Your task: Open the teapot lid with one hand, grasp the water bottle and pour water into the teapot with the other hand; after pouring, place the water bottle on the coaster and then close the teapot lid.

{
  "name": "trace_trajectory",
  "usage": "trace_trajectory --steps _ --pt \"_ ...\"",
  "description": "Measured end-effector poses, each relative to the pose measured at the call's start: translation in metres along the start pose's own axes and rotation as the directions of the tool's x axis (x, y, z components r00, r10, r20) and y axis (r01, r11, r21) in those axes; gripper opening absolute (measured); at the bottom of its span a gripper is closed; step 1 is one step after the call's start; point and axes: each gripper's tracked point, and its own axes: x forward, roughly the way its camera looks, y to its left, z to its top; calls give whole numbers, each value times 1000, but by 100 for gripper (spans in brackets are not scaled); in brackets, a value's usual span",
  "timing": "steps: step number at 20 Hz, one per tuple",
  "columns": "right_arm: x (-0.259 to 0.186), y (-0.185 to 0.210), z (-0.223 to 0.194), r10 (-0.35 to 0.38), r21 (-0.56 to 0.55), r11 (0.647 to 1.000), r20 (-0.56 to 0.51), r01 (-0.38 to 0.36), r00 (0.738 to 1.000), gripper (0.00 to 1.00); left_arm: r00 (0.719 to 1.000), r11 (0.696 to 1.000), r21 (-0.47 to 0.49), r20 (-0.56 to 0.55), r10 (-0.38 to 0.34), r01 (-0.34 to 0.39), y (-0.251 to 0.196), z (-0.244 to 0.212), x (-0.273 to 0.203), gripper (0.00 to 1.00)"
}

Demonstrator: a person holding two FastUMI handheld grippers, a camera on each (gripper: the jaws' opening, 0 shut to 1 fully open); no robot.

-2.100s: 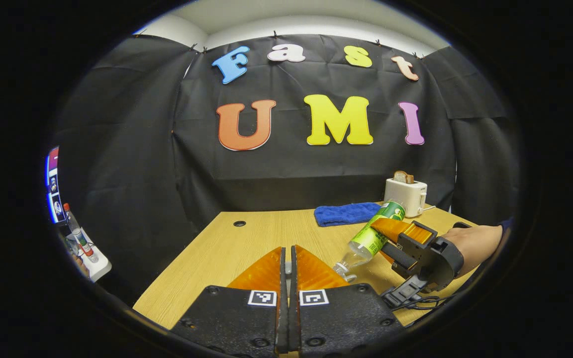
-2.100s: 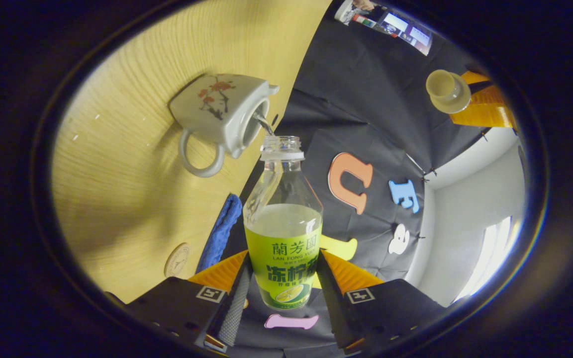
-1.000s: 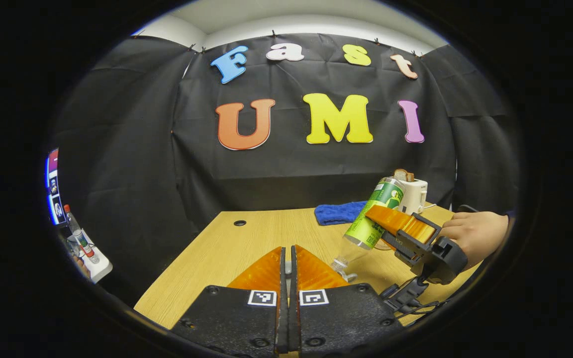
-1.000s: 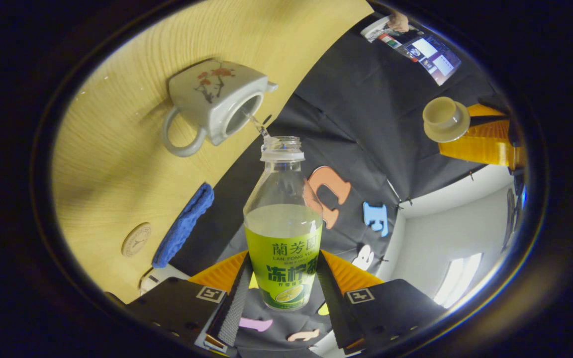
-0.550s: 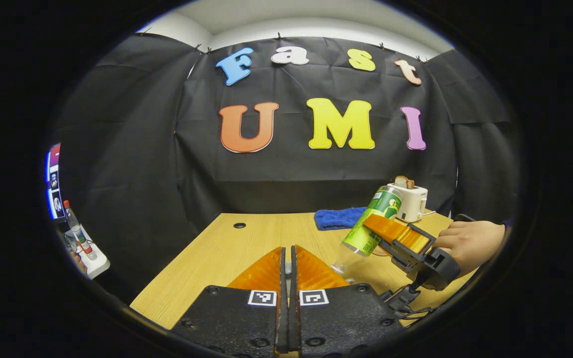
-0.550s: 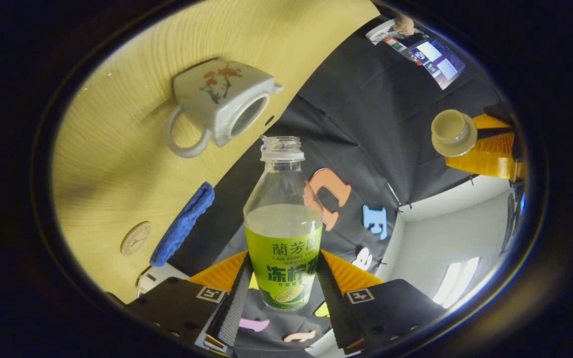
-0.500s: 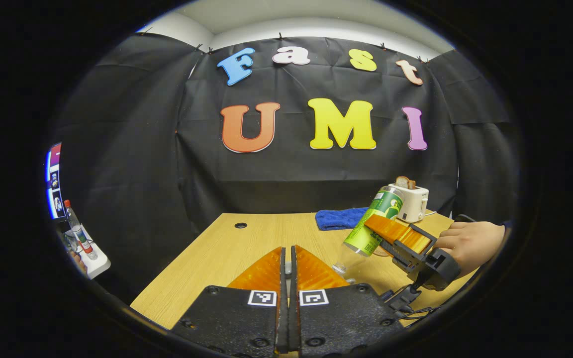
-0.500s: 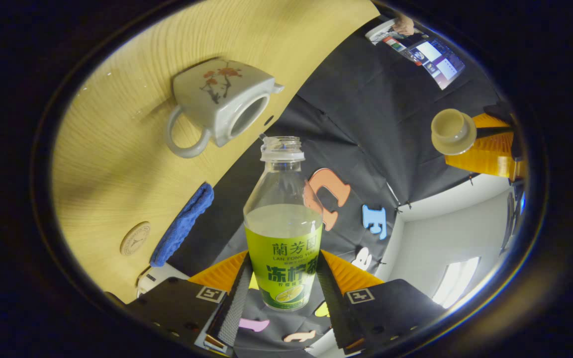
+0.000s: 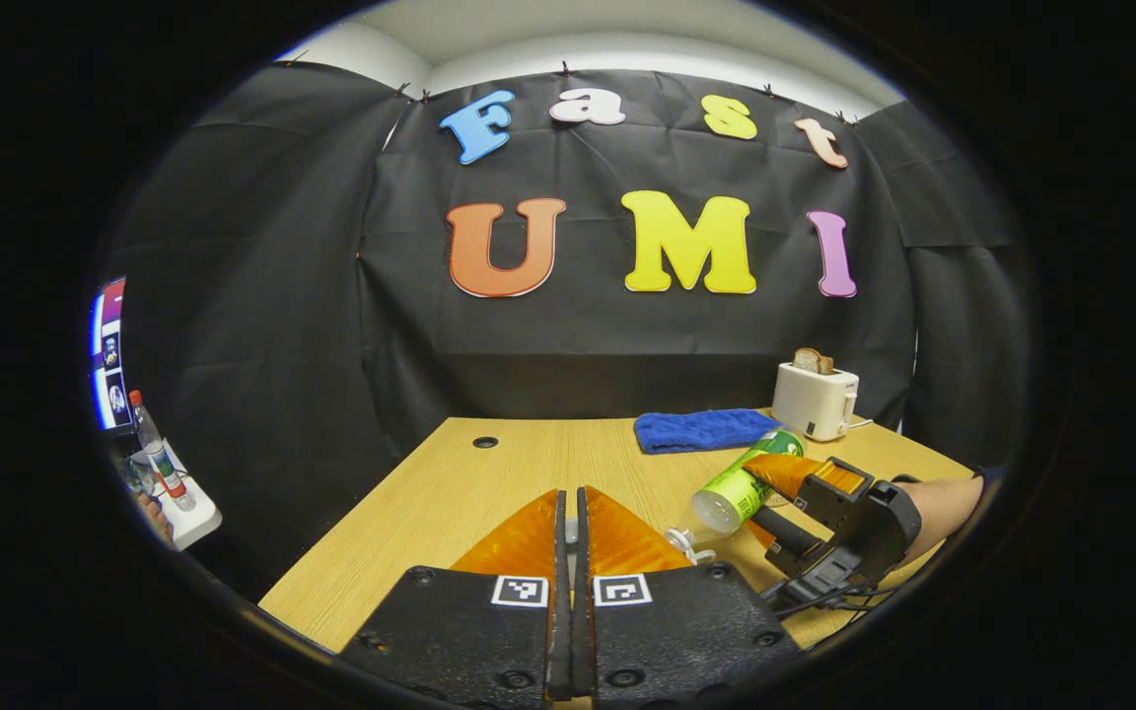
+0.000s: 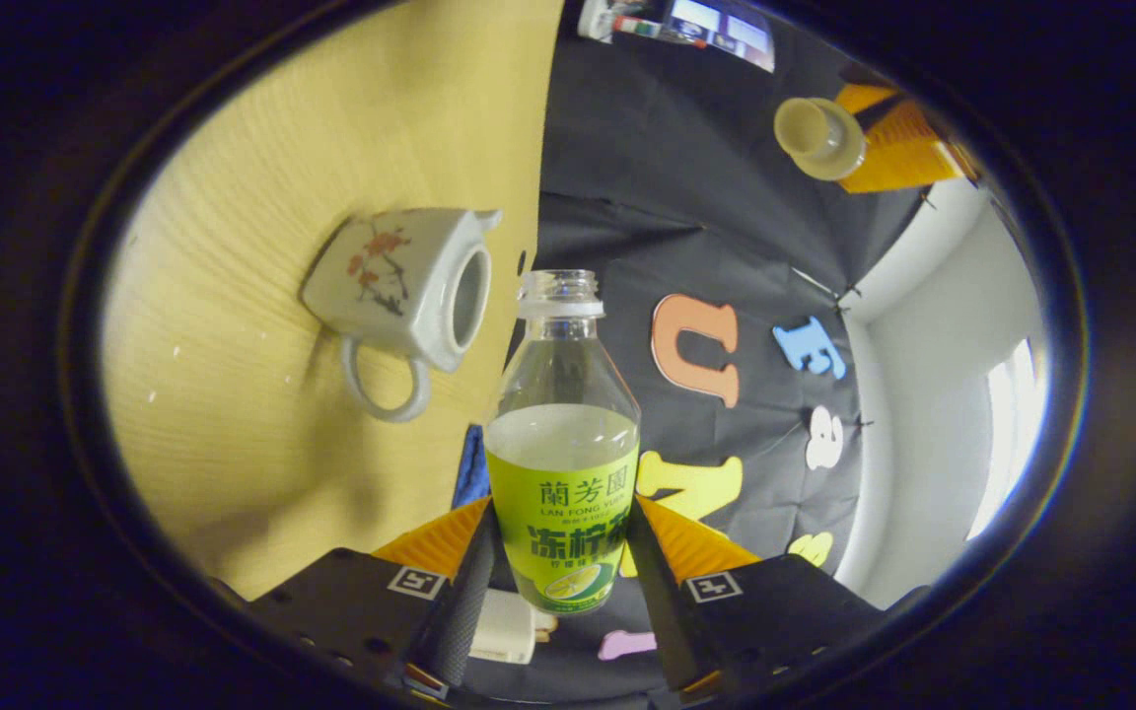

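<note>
Water bottle (image 10: 562, 463) clamped between fingers (image 10: 457, 602), tilted

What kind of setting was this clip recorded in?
Probably a staged recording booth, not a real kitchen: black cloth wall behind a wooden table, with household props on it, such as a toaster, blue towel and teapot.

Left gripper view: level, low over surface (image 9: 489, 483), facing booth wall. Right gripper view: rolled sideways, close behind water bottle (image 10: 562, 444). Both share the surface and the bottle.
</note>
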Motion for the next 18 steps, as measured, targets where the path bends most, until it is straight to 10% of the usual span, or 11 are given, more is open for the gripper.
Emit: trace_trajectory --steps 7,18 --pt "7 -5 -27 34 414 910 -41 -14 999 73 1000 1000 1 -6 -4 4 1 -3 0 3" --pt "17 -21 -101 199 925 380 -96 13 975 72 1000 999 39 -20 5 -4 -6 -6 4 3"
